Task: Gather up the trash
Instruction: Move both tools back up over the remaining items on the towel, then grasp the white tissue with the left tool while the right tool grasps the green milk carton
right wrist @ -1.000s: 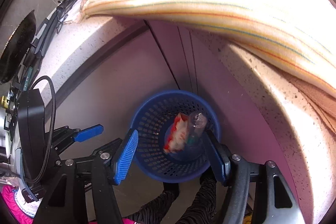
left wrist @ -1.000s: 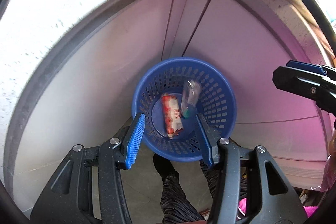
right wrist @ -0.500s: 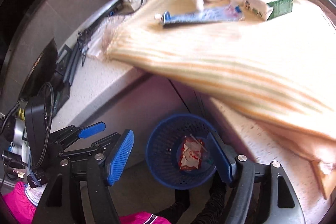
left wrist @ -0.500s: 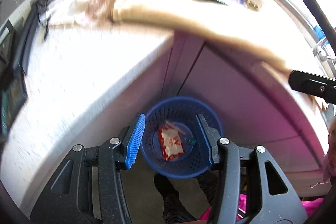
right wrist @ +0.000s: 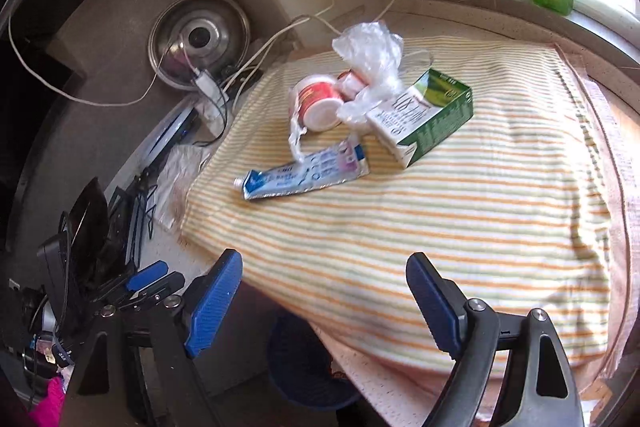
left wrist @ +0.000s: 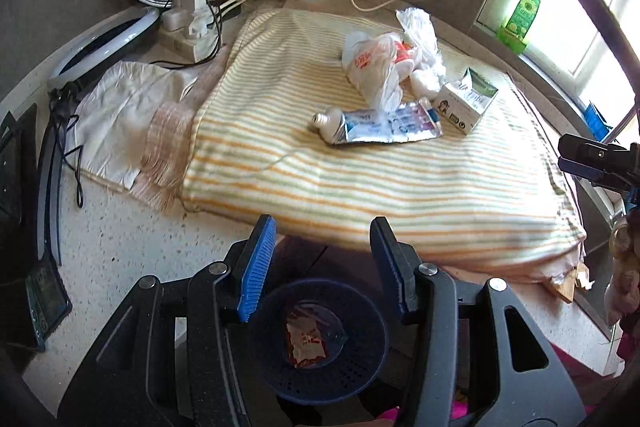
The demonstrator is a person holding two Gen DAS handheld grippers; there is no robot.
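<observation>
Both grippers, left (left wrist: 323,269) and right (right wrist: 324,301), have fingers apart and hold nothing. The tube (right wrist: 302,177) lies sideways ahead on the cloth (right wrist: 460,219), nearer the right one, I think.

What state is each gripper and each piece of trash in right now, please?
Left gripper: open, empty.
Right gripper: open, empty.
Toothpaste tube: squeezed flat, uncapped, lying on the striped cloth.
Green carton: lying on its side.
Plastic bag: crumpled.
Red and white cup: tipped over.
Blue basket: upright on the floor, holding a red wrapper.
</observation>
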